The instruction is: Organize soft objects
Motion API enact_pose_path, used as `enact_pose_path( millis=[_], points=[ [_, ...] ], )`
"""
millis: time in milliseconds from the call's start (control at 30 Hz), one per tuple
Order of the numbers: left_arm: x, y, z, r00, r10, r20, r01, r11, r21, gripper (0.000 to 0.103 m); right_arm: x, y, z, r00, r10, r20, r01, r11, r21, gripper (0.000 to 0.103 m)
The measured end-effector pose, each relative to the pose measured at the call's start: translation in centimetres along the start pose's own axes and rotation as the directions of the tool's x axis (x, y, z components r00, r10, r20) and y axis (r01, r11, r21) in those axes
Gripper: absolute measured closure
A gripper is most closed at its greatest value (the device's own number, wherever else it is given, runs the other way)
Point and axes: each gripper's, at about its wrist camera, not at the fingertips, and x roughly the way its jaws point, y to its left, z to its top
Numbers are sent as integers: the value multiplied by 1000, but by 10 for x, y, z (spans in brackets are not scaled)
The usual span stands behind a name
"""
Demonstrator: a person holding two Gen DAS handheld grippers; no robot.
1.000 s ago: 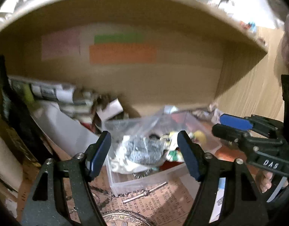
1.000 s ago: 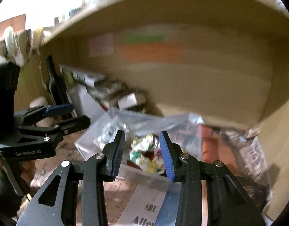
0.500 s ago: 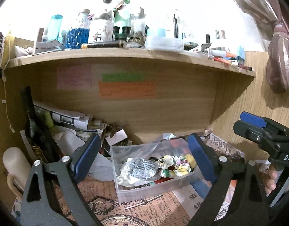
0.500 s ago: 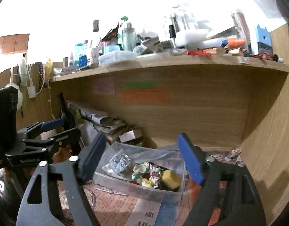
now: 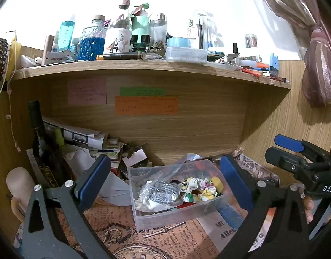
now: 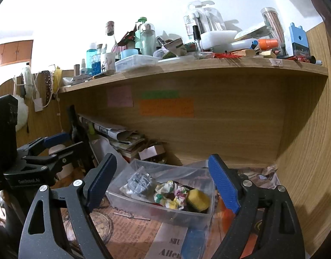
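- Soft things — a floral cloth [image 5: 199, 188], a yellow sponge [image 6: 198, 198], a bagged grey scrubber [image 5: 163, 192] — lie in the clear bin [image 5: 144, 218] on the counter [image 5: 113, 220], under the shelf [image 5: 144, 67].
- My left fingers [image 5: 163, 178] are spread wide, empty, short of the bin.
- My right fingers [image 6: 163, 181] too — spread, holding nothing.

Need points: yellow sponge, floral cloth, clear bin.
yellow sponge [image 6: 198, 198], right wrist view, on its top face.
floral cloth [image 6: 172, 194], right wrist view, on the crumpled middle.
clear bin [image 6: 187, 214], right wrist view, on its near wall.
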Motion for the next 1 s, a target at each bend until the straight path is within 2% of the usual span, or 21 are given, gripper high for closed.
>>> enact_pose_path(
  millis=[1000],
  points=[
    [3, -2, -5, 1000, 6, -9, -6, 1000, 4, 0, 1, 0, -1, 1000, 10, -3, -10, 1000, 0, 13]
  ],
)
